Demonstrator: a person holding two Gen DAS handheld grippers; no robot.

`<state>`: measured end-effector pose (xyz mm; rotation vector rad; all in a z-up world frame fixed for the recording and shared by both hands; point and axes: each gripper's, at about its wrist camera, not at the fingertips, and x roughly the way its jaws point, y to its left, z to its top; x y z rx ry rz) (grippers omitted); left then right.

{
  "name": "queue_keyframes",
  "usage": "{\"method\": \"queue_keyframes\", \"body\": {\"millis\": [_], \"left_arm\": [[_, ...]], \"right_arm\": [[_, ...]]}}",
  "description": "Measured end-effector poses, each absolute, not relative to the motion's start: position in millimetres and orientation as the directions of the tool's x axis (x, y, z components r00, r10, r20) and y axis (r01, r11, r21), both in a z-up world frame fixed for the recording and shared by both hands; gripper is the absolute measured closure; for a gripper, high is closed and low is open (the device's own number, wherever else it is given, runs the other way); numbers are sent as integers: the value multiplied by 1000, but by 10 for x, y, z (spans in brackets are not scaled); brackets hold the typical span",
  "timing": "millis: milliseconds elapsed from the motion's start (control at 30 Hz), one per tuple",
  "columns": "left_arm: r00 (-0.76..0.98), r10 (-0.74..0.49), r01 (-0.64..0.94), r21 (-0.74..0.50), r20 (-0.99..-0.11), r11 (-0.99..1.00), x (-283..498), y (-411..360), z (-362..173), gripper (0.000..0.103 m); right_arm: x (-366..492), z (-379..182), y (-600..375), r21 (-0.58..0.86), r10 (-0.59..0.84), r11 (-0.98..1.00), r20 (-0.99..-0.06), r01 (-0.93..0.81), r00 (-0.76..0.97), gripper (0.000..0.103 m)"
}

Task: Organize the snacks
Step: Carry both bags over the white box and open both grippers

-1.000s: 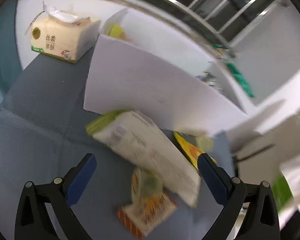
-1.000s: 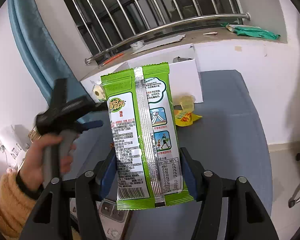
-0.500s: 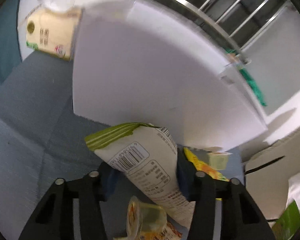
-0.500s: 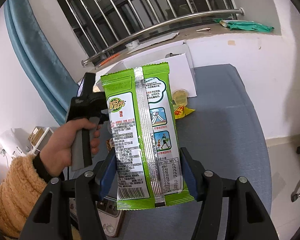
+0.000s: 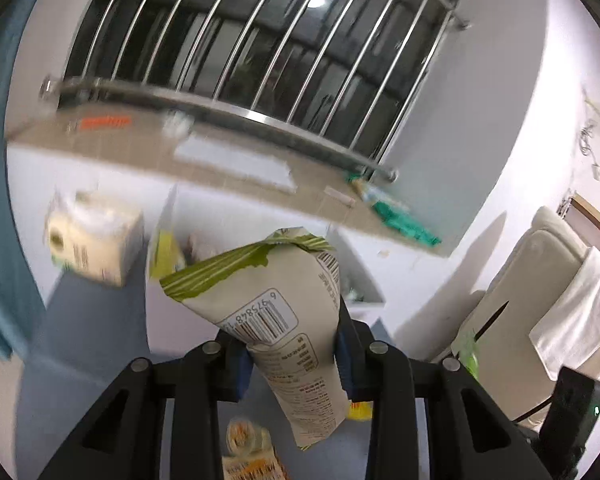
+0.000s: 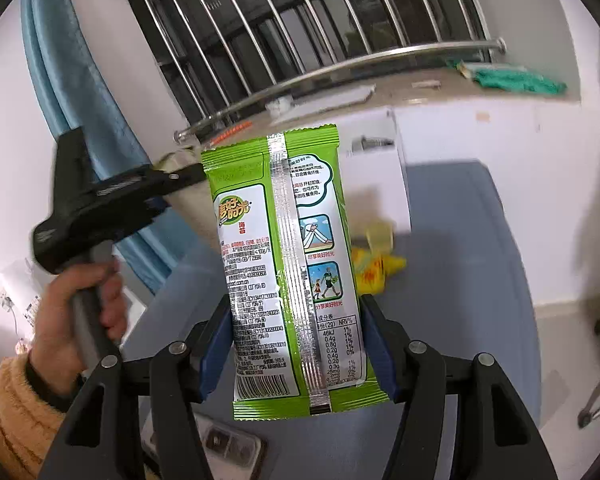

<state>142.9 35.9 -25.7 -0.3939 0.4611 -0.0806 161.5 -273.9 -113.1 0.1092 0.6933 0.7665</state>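
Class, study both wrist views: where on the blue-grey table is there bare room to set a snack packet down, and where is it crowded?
Bare: the table between the white box, the right-hand wall and the yellow wrapper; also the strip in front of the tissue pack. Crowded: beside the box, where the wrapper and a jelly cup lie.

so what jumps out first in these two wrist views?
Both grippers are loaded. The right gripper holds a bright green snack bag upright, filling the middle of its view. The left gripper is clamped on a pale packet with a green striped top, lifted above the blue table; behind it stand the white box and the barred window.
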Motion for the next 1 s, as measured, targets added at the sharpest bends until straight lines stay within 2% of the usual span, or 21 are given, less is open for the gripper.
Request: {"method": "queue_keyframes", "body": {"millis": [233, 300, 500, 567, 600, 633, 667, 700, 867, 1000], "left_arm": [[936, -80, -11, -256, -343, 967, 1961, 673, 463, 66], [944, 19, -72, -151, -328, 986, 2209, 707, 574, 66], [909, 55, -88, -61, -413, 994, 2901, 798, 446, 66], [886, 43, -77, -54, -461, 996, 3043, 793, 364, 61], [861, 39, -80, -60, -507, 995, 3168, 824, 289, 44], [851, 48, -92, -59, -523, 994, 3202, 834, 249, 12], [851, 67, -112, -56, -520, 992, 3209, 860, 219, 0], [855, 86, -129, -49, -511, 990, 3192, 868, 203, 0], [843, 70, -137, -86, -533, 987, 3103, 954, 141, 0], [853, 67, -123, -76, -517, 990, 2946, 945, 194, 0]], "right_arm": [[2223, -534, -2294, 260, 676, 719, -479, -645, 560, 38], [2483, -438, -2147, 268, 664, 731, -490, -627, 564, 38], [3360, -445, -1661, 300, 609, 775, -589, -556, 531, 38], [3526, -503, -1535, 266, 581, 789, -614, -553, 534, 35], [3580, -502, -1491, 253, 574, 791, -619, -557, 535, 26], [3635, -509, -1455, 249, 573, 790, -623, -560, 532, 20], [3697, -532, -1422, 249, 567, 794, -634, -554, 526, 5], [3715, -539, -1428, 246, 556, 804, -634, -541, 537, 0], [3730, -544, -1538, 284, 577, 800, -605, -529, 549, 0], [3679, -514, -1638, 305, 591, 796, -577, -524, 563, 0]]}}
